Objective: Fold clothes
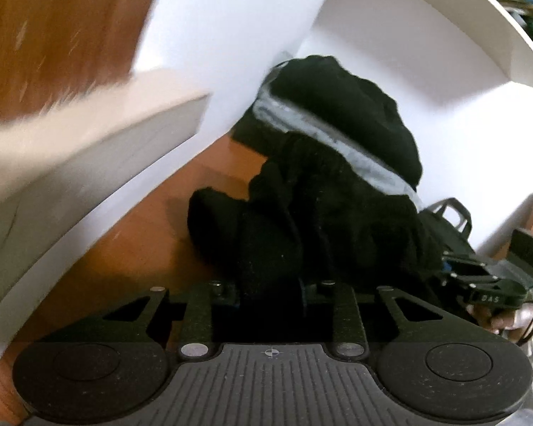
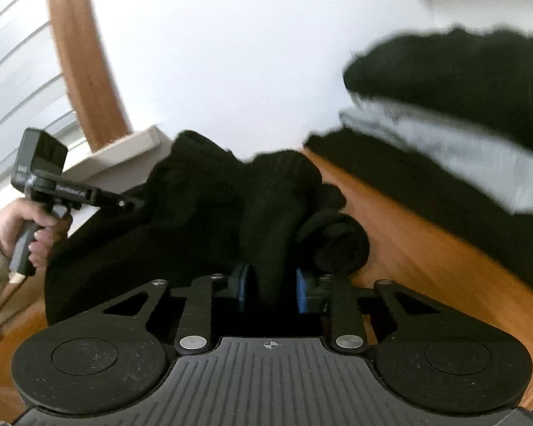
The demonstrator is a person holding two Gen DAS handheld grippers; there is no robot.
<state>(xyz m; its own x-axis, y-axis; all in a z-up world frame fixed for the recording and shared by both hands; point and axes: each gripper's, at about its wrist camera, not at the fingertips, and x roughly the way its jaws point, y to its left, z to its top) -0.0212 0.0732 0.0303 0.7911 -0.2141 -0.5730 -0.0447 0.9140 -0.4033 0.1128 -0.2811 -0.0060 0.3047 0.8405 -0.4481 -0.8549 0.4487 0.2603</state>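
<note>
**Tongs clenched on a black garment, both wrist views**

Fabric of the black garment (image 2: 266, 220) fills the gap of the right tongs (image 2: 270, 284); the blue pads (image 2: 302, 291) press it from either side, so these tongs grasp a bunched fold. Just right of the pads lies a rolled black part of the same cloth, resting on the wooden surface (image 2: 408, 248). Left of the right tongs, a hand (image 2: 35, 227) grips the handle of the other tool, whose tip meets the garment's far left edge. Farther off to the right sits a pile of clothes (image 2: 462, 124), black over a grey layer, blurred.

In the left wrist view the left tongs (image 1: 270, 293) are likewise clenched on the black garment (image 1: 302, 213), which rises as a dark heap directly ahead; the pads themselves are hidden in shadow. The right tool appears at the right edge, also against the cloth. Beyond the heap, the pile of clothes (image 1: 355, 113) stands against a white wall (image 1: 444, 88). A white panel (image 1: 213, 35) slants ahead and to the left.
</note>
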